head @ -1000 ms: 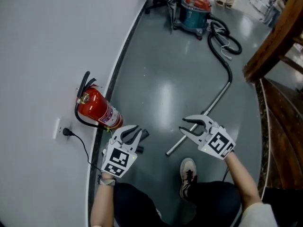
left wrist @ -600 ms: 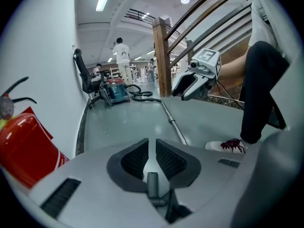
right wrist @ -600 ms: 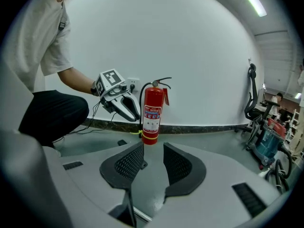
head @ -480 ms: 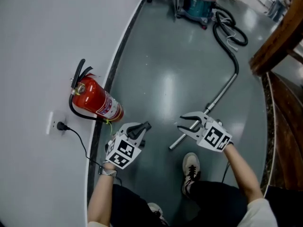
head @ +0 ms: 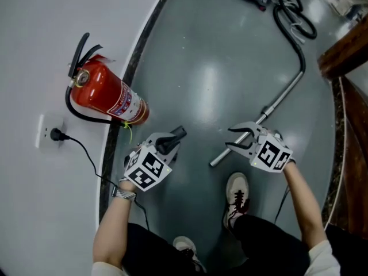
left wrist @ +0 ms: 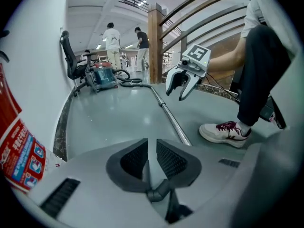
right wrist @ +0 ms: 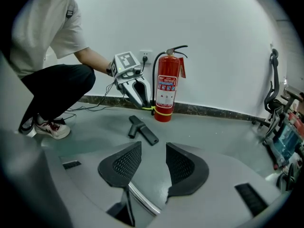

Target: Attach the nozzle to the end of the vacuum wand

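Note:
A black T-shaped nozzle (right wrist: 141, 129) lies on the grey floor; in the head view the nozzle (head: 179, 133) pokes out just beyond my left gripper (head: 165, 145). That gripper (right wrist: 136, 92) hangs low over it, its jaws a narrow gap apart with nothing between them (left wrist: 152, 145). The metal vacuum wand (head: 270, 112) lies on the floor, its free end (head: 215, 162) near a shoe. My right gripper (head: 232, 138) hovers open just above that end. Its jaws (right wrist: 153, 150) have just been opening, nothing is between them, and the wand (right wrist: 138, 197) shows beneath.
A red fire extinguisher (head: 106, 96) stands against the white wall, with a plugged-in cable (head: 86, 154) beside it. The wand's black hose (head: 290, 25) leads to a vacuum (left wrist: 103, 77) at the far end. A white shoe (head: 237, 191) is close to the wand end. Wooden railing (head: 345, 50) runs on the right.
Both grippers have dropped toward the floor and tipped further down. The right gripper's jaws have spread wider above the wand end. The left gripper has closed in on the nozzle.

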### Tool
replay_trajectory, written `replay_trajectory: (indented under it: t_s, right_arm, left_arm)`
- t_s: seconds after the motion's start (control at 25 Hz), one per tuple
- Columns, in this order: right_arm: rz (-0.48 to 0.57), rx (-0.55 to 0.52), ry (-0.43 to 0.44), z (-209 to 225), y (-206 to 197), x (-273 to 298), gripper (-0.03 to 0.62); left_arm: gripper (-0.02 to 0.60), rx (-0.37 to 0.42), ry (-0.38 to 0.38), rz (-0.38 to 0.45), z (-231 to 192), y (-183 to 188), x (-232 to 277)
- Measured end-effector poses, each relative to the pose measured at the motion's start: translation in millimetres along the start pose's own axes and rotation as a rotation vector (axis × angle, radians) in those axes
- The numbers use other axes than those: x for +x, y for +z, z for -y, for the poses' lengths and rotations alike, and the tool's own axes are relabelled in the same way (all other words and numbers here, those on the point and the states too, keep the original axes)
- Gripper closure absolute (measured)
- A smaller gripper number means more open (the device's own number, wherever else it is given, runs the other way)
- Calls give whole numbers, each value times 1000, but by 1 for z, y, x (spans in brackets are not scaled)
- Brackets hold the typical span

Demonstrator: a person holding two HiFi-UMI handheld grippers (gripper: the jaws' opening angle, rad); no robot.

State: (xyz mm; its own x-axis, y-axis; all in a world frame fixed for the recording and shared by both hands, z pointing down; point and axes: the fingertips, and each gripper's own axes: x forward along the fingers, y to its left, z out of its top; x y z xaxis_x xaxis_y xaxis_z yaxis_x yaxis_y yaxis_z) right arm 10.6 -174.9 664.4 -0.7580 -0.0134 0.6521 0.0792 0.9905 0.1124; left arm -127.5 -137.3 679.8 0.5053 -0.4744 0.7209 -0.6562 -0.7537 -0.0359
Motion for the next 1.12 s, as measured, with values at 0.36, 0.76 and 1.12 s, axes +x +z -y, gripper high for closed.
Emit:
replay_trajectory:
  t_s: [0.36, 0.76, 1.12]
  right_arm:
    - [-76, 5, 106, -25, -44, 31, 427]
    - [-193, -66, 217, -58, -100, 56, 418]
    - [-277, -171, 314, -59, -117, 69, 416]
  left_arm:
    - [512, 18, -63, -109, 11, -46, 15]
    - [479, -26, -154, -226, 30, -90, 37]
    - [431, 91, -230, -376, 43, -125, 56]
